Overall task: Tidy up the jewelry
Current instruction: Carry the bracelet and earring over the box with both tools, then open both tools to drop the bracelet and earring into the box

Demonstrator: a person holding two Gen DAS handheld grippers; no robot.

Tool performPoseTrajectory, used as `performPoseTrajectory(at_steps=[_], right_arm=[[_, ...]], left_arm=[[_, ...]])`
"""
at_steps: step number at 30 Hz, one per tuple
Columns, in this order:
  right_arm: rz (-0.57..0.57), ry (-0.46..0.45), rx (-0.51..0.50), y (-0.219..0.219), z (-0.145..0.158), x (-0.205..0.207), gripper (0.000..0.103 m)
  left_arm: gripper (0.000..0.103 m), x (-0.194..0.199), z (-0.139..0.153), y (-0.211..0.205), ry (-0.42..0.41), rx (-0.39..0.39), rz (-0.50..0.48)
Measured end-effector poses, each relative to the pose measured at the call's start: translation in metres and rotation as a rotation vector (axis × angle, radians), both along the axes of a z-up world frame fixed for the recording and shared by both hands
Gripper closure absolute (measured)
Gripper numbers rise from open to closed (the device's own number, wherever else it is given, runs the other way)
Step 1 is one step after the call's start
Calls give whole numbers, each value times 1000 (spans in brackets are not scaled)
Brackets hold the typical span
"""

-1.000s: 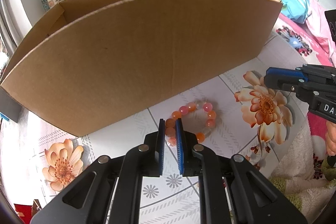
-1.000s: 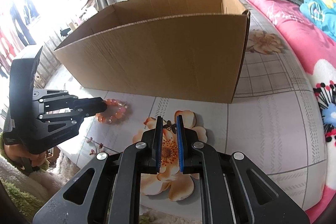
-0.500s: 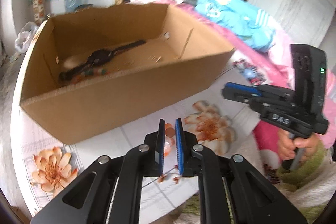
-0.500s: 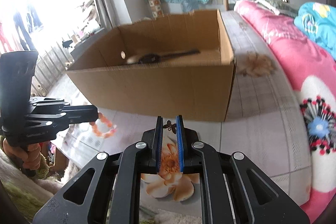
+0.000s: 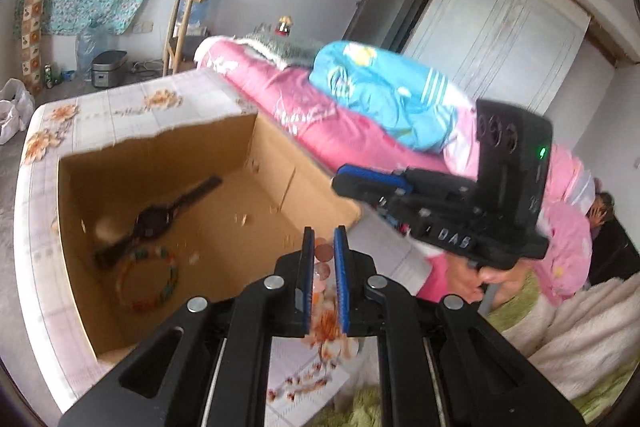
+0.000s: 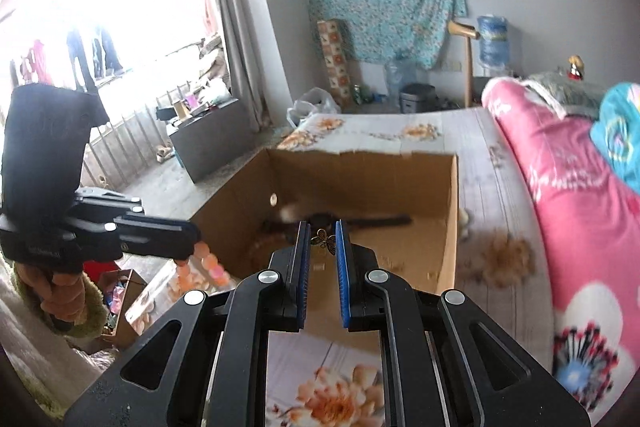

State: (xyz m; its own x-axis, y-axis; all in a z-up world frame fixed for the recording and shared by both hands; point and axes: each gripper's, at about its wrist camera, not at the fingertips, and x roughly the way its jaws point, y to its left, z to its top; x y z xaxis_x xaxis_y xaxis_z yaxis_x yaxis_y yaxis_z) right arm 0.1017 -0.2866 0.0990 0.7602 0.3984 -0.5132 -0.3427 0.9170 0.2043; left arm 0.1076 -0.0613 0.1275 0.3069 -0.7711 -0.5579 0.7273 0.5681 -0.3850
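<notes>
My left gripper (image 5: 323, 233) is shut on an orange and pink bead bracelet (image 5: 323, 253), which hangs above the near wall of an open cardboard box (image 5: 224, 143). From the right wrist view the bracelet (image 6: 205, 262) dangles below the left gripper (image 6: 188, 239). My right gripper (image 6: 323, 227) is shut on a small bronze butterfly charm (image 6: 325, 240) over the box (image 6: 360, 175). The right gripper (image 5: 345, 181) shows level with the box's right corner. Inside the box lie a black watch (image 5: 156, 219) and a colourful bead necklace (image 5: 152, 279).
The box stands on a floral cloth (image 6: 328, 387). A pink quilt (image 6: 576, 211) with a blue blanket (image 5: 384, 95) runs along the right. A crutch (image 5: 178, 27) and water bottles stand by the far wall. Hands in green fluffy sleeves (image 5: 516, 303) hold the grippers.
Both grippers have risen from the cloth and tipped downward. The bracelet came up off the cloth with the left one. The box's inside has come into sight.
</notes>
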Motion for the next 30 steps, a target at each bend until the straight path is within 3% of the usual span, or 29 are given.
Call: performPoseTrajectory(at_steps=[5,11,16,18,19,23,30], right_arm=[[0,46,-6,-7,-5,31,92],[-29,109,5,-18,-18,56,92],[-37,121,12,-25,-22,63,92],[-34,134,4,-25,-24,66,92],[-31,139,-1,-24,-24,68,92],[27,201,-15,-16,-29,81,92],[130,421,-88,17,-52,120,92]], left_arm=[[94,36,-7,-14,43,1,10],[94,92,-69,-47,221,162,15],[93,113,-110,-59,354,307,33],[91,118,-118,-58,402,324,41],[85,120,-121,-56,414,322,52],[76,120,-118,-45,407,289,82],[56,99,-87,-7,261,214,199]])
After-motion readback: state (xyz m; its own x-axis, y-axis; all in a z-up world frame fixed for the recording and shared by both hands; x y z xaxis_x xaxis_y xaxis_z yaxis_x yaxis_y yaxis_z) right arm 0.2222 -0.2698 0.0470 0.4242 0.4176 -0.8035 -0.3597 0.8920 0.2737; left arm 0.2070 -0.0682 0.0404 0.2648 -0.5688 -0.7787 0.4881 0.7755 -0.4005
